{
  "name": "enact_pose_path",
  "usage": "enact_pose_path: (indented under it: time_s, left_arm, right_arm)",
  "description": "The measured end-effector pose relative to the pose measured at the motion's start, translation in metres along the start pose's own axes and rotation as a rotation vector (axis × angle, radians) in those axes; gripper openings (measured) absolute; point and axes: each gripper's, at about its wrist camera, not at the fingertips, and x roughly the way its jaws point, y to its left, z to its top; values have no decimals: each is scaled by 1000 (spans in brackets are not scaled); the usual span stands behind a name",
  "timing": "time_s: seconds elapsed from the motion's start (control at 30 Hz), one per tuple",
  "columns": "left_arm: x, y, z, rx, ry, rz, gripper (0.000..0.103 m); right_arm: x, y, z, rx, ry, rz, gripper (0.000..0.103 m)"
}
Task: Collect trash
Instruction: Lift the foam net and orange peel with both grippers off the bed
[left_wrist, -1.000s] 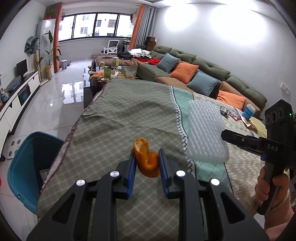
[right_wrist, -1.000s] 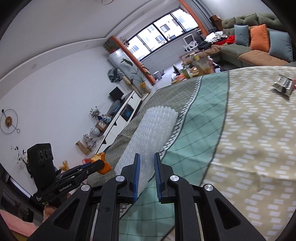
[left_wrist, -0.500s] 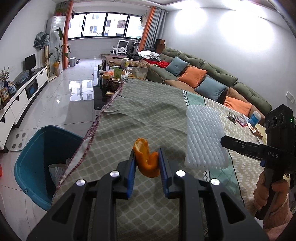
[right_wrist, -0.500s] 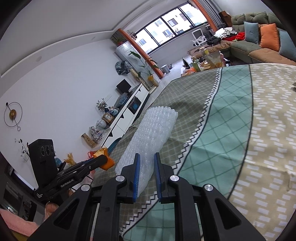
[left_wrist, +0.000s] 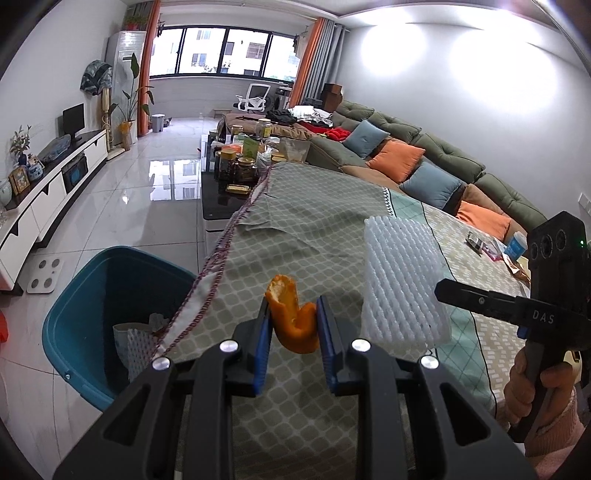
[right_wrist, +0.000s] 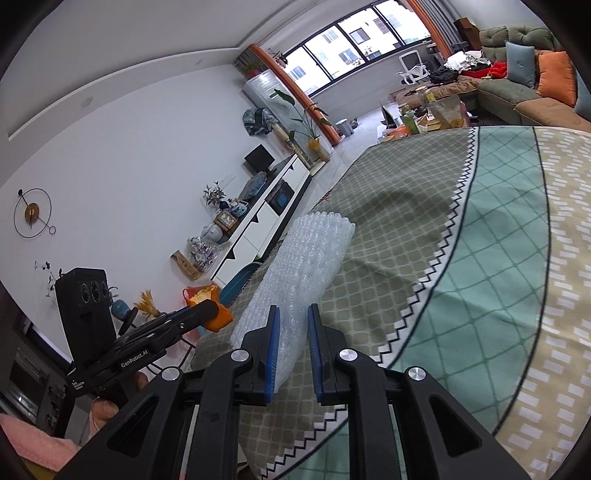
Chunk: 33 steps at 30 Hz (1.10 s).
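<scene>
1. While both tools hang above the patterned tablecloth (left_wrist: 306, 229), the left gripper (left_wrist: 294, 325) is clamped on a curl of orange peel (left_wrist: 293, 319).
2. Nearly closed, the right gripper (right_wrist: 292, 334) pinches a white foam net sleeve (right_wrist: 306, 273).
3. Beside the table edge, a teal bin (left_wrist: 86, 291) sits on the floor, with trash inside.

The blue bin (left_wrist: 92, 295) stood partly hidden behind the edge of the cloth-covered desk (left_wrist: 295, 236), its contents only partly visible. The foam net (right_wrist: 306, 273) ran down between the right gripper's (right_wrist: 291, 354) jaws, its lower end concealed. Small items (left_wrist: 491, 245) at the desk's far end were too small to identify. A hand (left_wrist: 535, 398) was cut off by the frame's edge.
</scene>
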Motion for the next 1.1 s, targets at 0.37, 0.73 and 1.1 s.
enact_pose_path:
  time_s: [0.37,0.73,1.1]
  left_arm:
    - [-6,9,0,-14,-10,16,25]
    - [-8,16,1,-25,-19,31,25]
    - [-12,23,1,-35,-28,41,25]
  right_arm:
    - [14,10,1,-20,20,16,15]
    - [26,20,1,-34,33,28,15]
    - [35,29,4,-52,48,42,15]
